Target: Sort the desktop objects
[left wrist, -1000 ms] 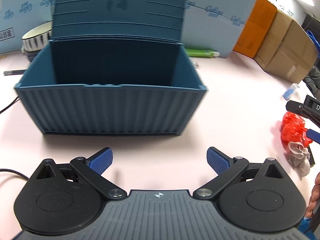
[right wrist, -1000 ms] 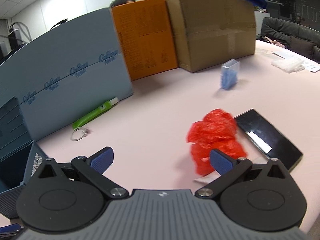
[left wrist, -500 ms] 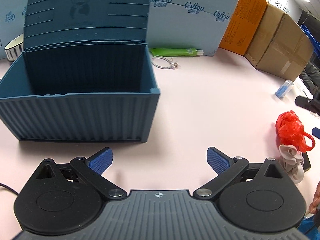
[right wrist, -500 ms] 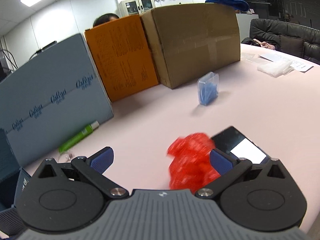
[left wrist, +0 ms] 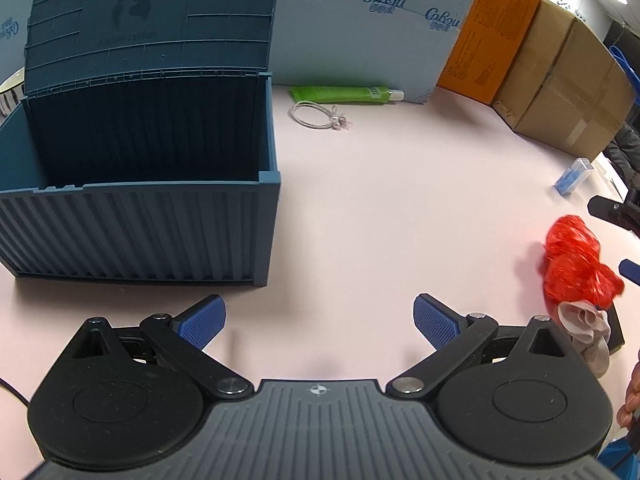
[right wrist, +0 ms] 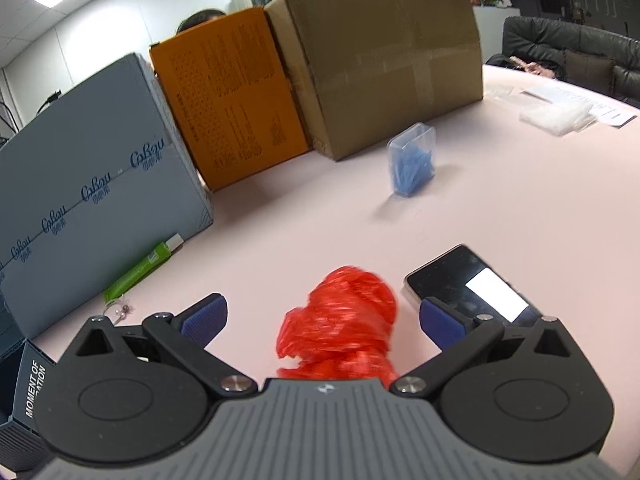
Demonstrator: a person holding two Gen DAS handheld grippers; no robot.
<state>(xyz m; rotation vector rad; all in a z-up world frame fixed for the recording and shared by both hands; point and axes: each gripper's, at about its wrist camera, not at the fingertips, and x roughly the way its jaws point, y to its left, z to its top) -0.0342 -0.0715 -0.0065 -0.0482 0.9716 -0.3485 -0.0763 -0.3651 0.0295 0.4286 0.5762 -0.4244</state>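
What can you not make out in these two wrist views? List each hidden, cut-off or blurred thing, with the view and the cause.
1. Blue storage box floor, left view: hidden by its front wall.
2. Red plastic bag, right view: motion-blurred, its lower part behind the right tool.
3. Phone, right view: near end covered by a tool finger.
4. Grey cloth, left view: partly behind the left tool.

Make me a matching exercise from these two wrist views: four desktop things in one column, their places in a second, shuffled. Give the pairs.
Things:
1. red plastic bag
2. green tube
3. phone
4. clear case of blue pieces

Places:
A. standing alone in front of the brown carton
B. lying at the foot of the grey-blue carton
C. between the open right gripper fingers
D. flat on the table, just right of the red bag

Pairs: 1-C, 2-B, 3-D, 4-A
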